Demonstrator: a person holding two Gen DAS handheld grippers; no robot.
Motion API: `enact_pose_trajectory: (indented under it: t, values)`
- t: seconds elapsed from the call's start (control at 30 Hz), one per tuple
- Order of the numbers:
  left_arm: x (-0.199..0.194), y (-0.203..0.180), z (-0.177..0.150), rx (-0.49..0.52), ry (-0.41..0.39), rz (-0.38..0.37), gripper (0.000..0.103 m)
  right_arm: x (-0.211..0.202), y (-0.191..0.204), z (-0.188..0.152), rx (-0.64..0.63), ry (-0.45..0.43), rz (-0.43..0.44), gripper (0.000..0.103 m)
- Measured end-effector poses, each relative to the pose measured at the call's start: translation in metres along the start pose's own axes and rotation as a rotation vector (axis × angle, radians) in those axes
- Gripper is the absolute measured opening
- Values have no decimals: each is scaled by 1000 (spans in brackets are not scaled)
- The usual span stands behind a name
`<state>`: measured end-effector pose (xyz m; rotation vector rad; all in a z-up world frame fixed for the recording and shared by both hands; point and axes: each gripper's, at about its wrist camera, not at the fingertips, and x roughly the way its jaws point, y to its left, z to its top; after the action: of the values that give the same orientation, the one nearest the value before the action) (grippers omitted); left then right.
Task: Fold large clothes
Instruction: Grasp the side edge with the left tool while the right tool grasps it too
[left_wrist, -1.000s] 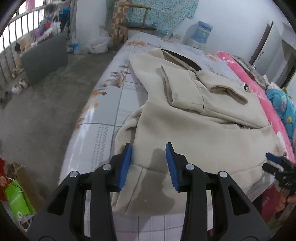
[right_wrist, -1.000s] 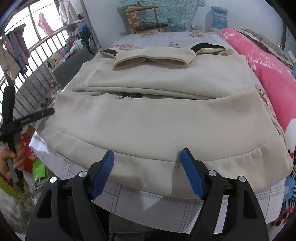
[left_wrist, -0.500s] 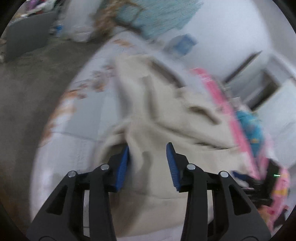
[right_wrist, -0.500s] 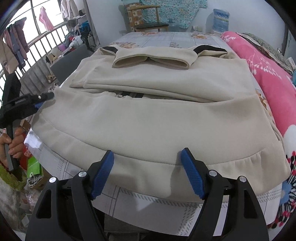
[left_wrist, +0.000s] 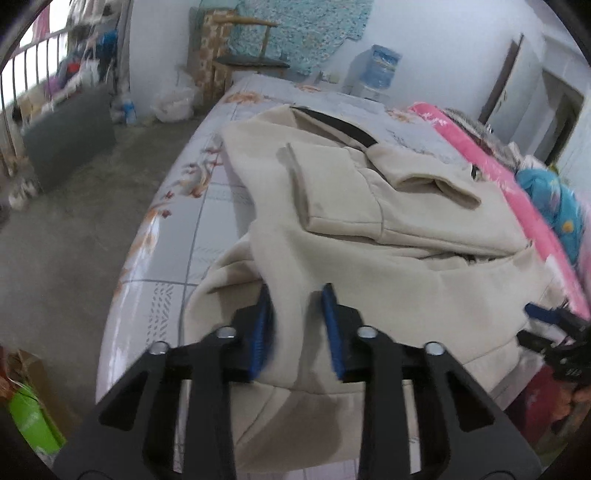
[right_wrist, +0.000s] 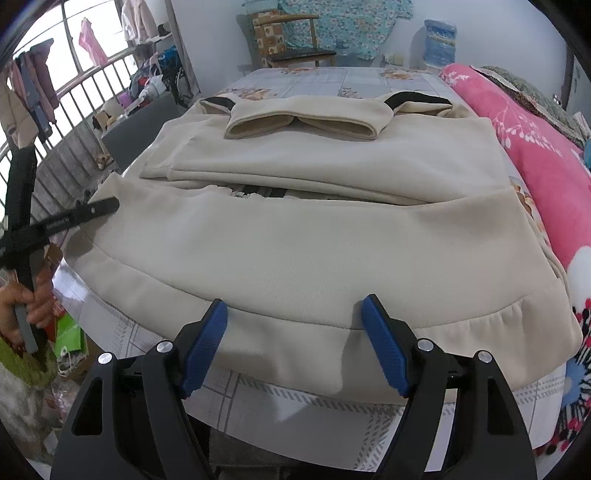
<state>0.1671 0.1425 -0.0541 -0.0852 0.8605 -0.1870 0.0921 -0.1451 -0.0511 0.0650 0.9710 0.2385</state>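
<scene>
A large beige sweatshirt (right_wrist: 314, 236) lies on the bed, sleeves folded across its upper part, hem towards me; it also shows in the left wrist view (left_wrist: 369, 240). My left gripper (left_wrist: 297, 325) is open, its blue pads on either side of a raised fold of the sweatshirt's left edge, not closed on it. In the right wrist view the left gripper (right_wrist: 99, 206) shows at that edge. My right gripper (right_wrist: 295, 332) is open wide, just over the hem at the bed's near edge. The right gripper (left_wrist: 535, 317) appears at the far right in the left wrist view.
The bed (right_wrist: 332, 77) has a grey floral sheet. A pink floral blanket (right_wrist: 535, 147) lies along its right side. A wooden chair (right_wrist: 291, 40) and a water bottle (right_wrist: 439, 40) stand behind the bed. A railing with hung clothes (right_wrist: 55, 96) is at left. Bags (left_wrist: 33, 421) sit on the floor.
My left gripper swung in at the sweatshirt's left edge, and cloth now bunches up between its pads. The right gripper has hardly moved.
</scene>
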Motion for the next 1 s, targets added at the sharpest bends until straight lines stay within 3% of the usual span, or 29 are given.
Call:
enact_pose_trajectory:
  t: [0.07,0.13,0.33,0.5,0.67,0.83,1.0]
  values:
    - [-3,-12,-2,59,-9,82,13,-8,-6,-1,24,-10,8,73]
    - [-4,-22,-7,102,-13,153,12,-21,-15,-3,43,-42,11,70]
    - [-5,-33,-15,169,-8,262,11,-63,-93,-3,201,-114,-55,50]
    - [-7,-29,-15,151,-12,255,12,-65,-133,19,241,-124,-111,48]
    - [-6,-30,-14,149,-10,251,12,-34,-150,43,216,-82,-93,45]
    - [-5,-29,-13,149,-5,249,12,-14,-156,47,207,-38,-90,42]
    - [-3,-30,-11,136,4,242,12,-25,-155,33,203,2,-67,36]
